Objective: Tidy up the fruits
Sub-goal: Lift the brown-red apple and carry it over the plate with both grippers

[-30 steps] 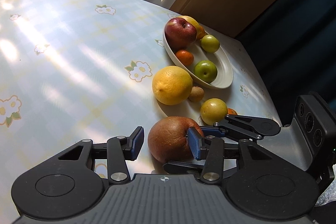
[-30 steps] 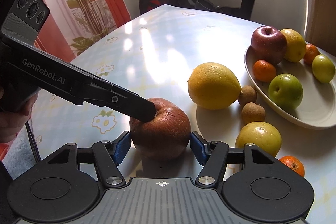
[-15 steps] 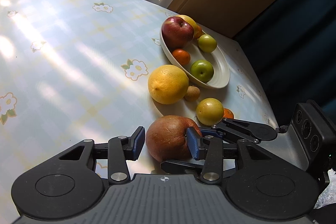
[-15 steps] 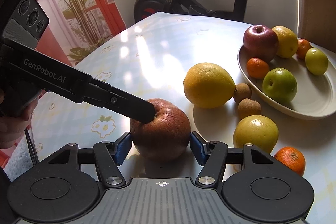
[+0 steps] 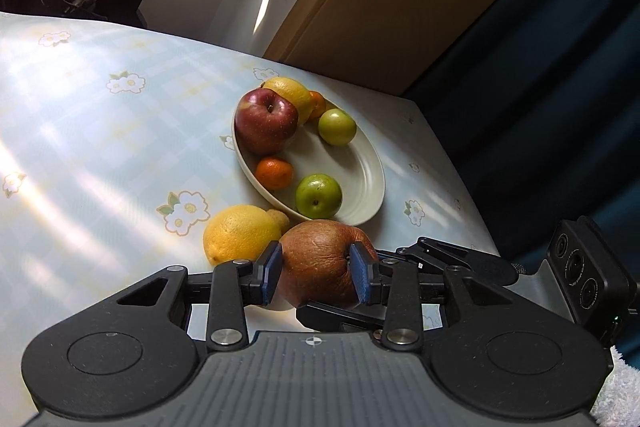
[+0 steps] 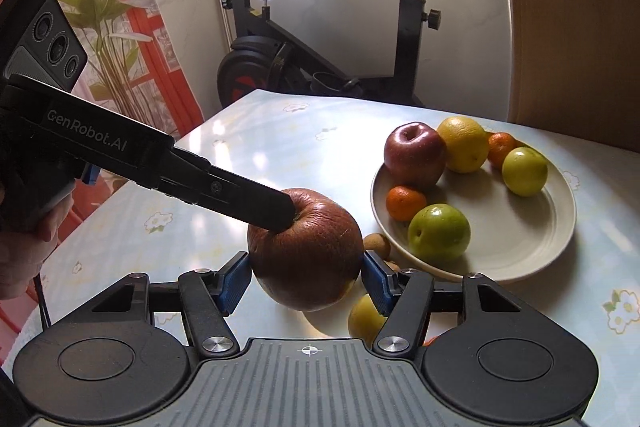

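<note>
Right wrist: both claws [image 6: 307, 277] [image 5: 316, 273] grip 1 brown apple [image 6: 306, 251]; plate [image 6: 532, 259] w/ 6 fruits.

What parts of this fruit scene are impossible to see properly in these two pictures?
- Left wrist view: the small brown fruit is mostly hidden behind the big citrus.
- Right wrist view: the yellow fruit below the brown apple is half covered by the right gripper.
- Right wrist view: a sliver of something orange peeks past the gripper body; too little shows to name it.
</note>
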`<state>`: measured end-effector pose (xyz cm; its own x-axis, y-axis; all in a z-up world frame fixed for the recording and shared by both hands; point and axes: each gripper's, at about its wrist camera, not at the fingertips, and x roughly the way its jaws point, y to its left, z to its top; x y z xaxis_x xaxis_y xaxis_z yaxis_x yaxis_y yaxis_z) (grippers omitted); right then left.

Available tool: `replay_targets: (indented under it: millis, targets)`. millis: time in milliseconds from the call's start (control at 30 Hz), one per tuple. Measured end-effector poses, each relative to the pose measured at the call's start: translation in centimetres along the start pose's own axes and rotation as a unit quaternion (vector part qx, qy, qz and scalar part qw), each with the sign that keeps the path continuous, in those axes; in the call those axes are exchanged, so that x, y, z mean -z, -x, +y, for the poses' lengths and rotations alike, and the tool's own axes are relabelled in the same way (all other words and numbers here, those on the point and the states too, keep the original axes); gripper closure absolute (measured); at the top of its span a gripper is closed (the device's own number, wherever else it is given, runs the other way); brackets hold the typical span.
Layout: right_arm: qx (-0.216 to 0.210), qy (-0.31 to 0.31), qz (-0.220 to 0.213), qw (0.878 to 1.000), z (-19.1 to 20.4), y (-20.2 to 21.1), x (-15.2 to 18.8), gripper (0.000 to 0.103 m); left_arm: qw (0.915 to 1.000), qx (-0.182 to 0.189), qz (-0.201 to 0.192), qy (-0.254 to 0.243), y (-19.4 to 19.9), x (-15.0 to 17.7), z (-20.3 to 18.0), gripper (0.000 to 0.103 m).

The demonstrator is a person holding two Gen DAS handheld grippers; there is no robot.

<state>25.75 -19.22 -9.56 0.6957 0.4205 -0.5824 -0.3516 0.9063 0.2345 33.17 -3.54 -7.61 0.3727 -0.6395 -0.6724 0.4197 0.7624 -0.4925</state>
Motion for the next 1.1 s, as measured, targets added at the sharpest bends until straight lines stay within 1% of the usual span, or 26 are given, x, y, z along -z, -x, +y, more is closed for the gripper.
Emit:
replay_targets:
  millis: [100,133,233,333,433,533,667,800,900,1000,1100]
  targets:
    - [0.012,0.005,-0.012,1.0,-1.4,0.3,-1.3,0.047,0.9999,0.004,-0.006,-0.012,-0.4,-1.6,-1.3,0.064]
    - [0.016,0.005,-0.013,1.0,-2.0,0.2,-1.8,0.046,0.9999,0.005,-0.006,-0.013,-0.7,-2.3,-1.6,0.064]
    - [0.028,-0.002,-0.019,0.999,-4.0,0.0,-3.2,0.046,0.9992,0.005,-0.006,-0.038,-2.2,-4.4,-2.6,0.064]
    - [0.048,0.005,-0.029,0.998,-6.1,-0.3,-4.6,0.046,0.9991,0.007,-0.005,-0.042,-3.7,-6.6,-3.4,0.064]
    - [0.061,0.01,-0.033,0.998,-7.8,-1.0,-5.3,0.046,0.9988,0.004,0.0,-0.05,-5.5,-8.6,-4.2,0.064]
    - [0.056,-0.002,-0.028,0.998,-10.2,-2.1,-5.2,0.046,0.9977,-0.004,0.012,-0.067,-7.5,-9.9,-4.9,0.064]
    - [0.049,-0.008,-0.008,0.999,-11.9,-3.9,-4.4,0.046,0.9962,-0.02,0.043,-0.073,-9.8,-10.3,-4.8,0.064]
    - [0.043,-0.009,0.008,0.999,-12.7,-5.6,-3.5,0.046,0.994,-0.035,0.071,-0.075,-11.7,-9.9,-4.1,0.064]
    - [0.045,-0.002,0.011,0.999,-12.8,-6.5,-3.2,0.047,0.9931,-0.043,0.085,-0.068,-12.9,-10.0,-3.7,0.065]
    - [0.049,0.001,0.009,0.999,-12.9,-6.8,-3.0,0.046,0.9927,-0.047,0.09,-0.065,-13.1,-10.1,-3.6,0.066]
    - [0.056,0.013,0.009,0.998,-13.0,-7.0,-2.9,0.046,0.9914,-0.052,0.092,-0.077,-13.3,-10.3,-3.8,0.066]
